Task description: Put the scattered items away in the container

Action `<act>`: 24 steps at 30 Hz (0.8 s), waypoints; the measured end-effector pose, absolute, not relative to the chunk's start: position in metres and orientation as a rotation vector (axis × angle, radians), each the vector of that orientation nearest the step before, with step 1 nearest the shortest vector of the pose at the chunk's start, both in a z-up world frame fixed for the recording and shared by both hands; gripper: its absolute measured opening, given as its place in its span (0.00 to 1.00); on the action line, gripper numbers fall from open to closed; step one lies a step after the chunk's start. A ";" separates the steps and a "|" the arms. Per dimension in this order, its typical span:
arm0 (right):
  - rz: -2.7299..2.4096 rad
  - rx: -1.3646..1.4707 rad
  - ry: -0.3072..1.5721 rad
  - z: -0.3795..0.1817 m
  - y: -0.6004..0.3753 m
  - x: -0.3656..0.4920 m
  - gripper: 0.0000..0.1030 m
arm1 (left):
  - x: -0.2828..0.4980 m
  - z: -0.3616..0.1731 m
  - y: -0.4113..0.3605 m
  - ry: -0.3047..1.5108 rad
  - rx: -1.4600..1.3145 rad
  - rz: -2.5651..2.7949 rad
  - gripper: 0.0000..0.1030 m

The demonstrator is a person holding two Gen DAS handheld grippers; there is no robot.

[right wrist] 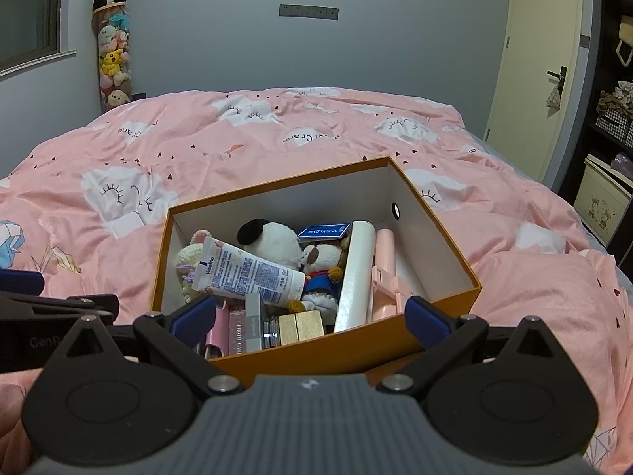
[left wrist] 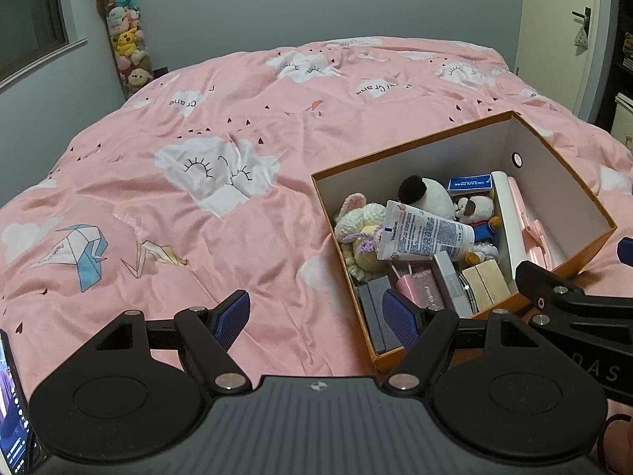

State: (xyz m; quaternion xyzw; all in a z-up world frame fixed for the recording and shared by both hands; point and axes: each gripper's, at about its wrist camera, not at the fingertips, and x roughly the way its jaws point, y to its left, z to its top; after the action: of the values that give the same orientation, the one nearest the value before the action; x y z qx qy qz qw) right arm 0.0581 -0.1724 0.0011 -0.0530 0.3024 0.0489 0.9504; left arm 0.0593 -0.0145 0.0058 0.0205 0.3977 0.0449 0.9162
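left gripper (left wrist: 318, 316) jaws wide apart, empty; right gripper (right wrist: 310, 316) likewise, empty.

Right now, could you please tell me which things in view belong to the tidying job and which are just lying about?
Part of the job:
orange box
lotion tube
panda toy
blue card pack
white roll

Just lying about:
pink duvet
tower of soft toys
door

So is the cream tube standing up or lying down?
Lying down. The Vaseline tube rests on its side across the toys inside the orange box.
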 end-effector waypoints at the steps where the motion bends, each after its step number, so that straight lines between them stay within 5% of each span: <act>1: 0.100 -0.108 0.616 0.001 -0.172 0.058 0.99 | 0.059 0.006 -0.014 0.818 0.041 0.094 0.84; 24: 0.099 -0.114 0.626 -0.001 -0.173 0.062 0.99 | 0.061 0.007 -0.010 0.819 0.029 0.109 0.84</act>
State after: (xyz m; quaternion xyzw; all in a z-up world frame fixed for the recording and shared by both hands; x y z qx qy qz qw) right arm 0.0621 -0.1728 -0.0014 -0.0562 0.3078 0.0484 0.9486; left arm 0.0615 -0.0100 0.0067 0.0140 0.3980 0.0531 0.9157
